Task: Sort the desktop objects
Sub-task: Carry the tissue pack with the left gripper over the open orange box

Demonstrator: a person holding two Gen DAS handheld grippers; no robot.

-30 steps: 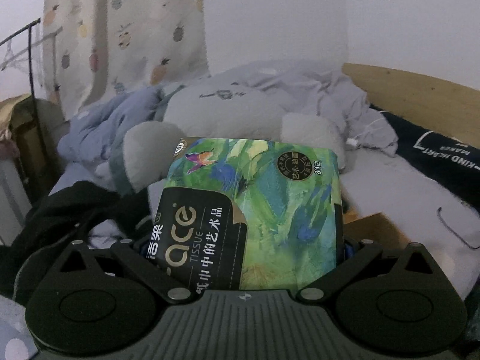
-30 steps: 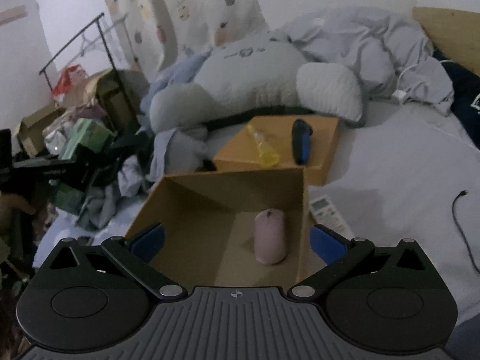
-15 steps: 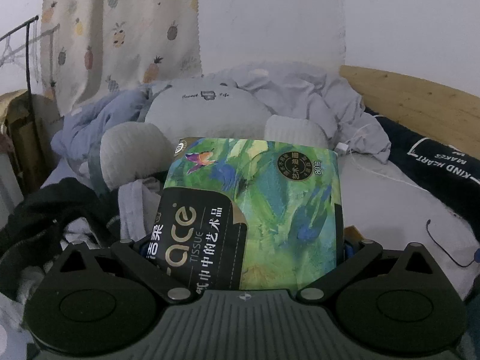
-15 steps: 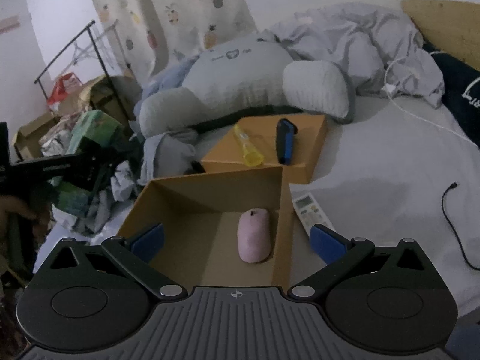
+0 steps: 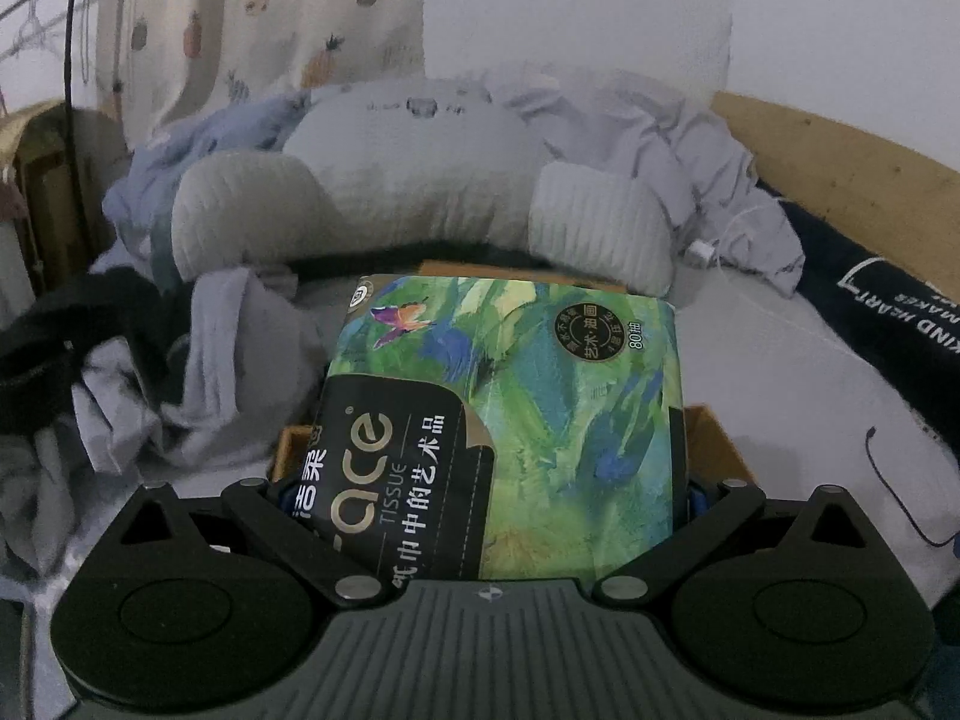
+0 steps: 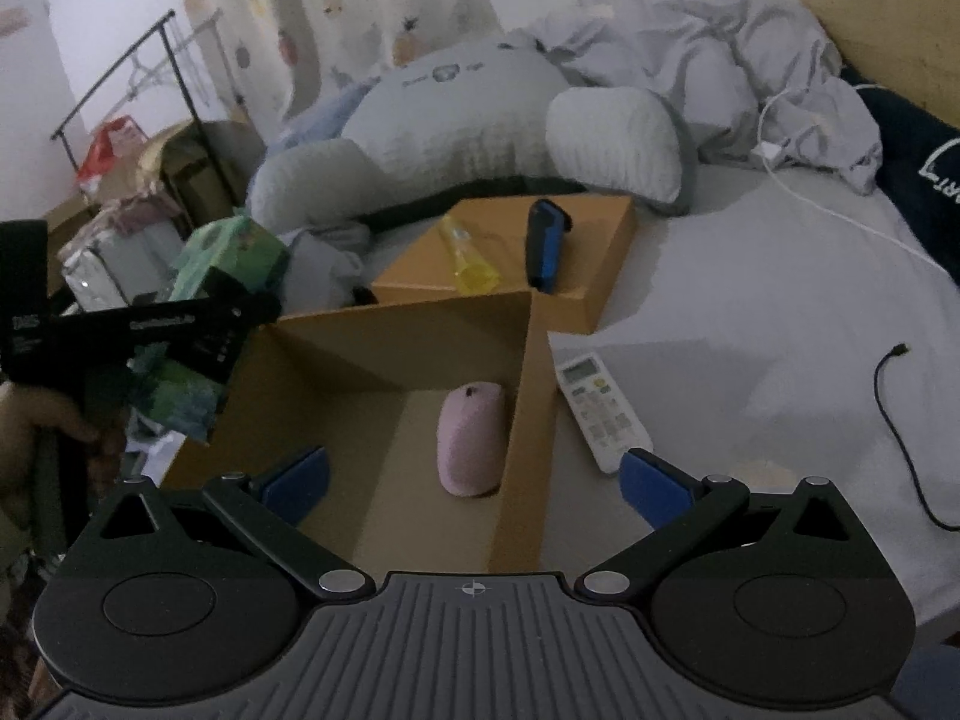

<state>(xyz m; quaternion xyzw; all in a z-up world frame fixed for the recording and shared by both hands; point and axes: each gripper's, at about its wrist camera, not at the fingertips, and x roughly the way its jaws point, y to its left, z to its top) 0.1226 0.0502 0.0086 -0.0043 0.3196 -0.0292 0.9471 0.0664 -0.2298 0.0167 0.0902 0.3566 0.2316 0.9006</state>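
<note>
Left gripper (image 5: 489, 480) clamped on tissue pack (image 5: 510, 414); right gripper (image 6: 474, 480) spread apart, holding nothing.
Pink mouse (image 6: 471, 441) lies inside open cardboard box (image 6: 522, 420); remote (image 6: 603, 411) just beside it.

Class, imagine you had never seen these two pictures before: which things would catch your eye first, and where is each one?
The bright green tissue pack fills the left wrist view, clamped in the left gripper. In the right wrist view, a pink mouse lies in the open cardboard box, just ahead of the open right gripper.

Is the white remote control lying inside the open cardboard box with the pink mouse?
No: the remote control lies on the bed sheet outside the cardboard box's right wall, while the pink mouse sits inside.
</note>
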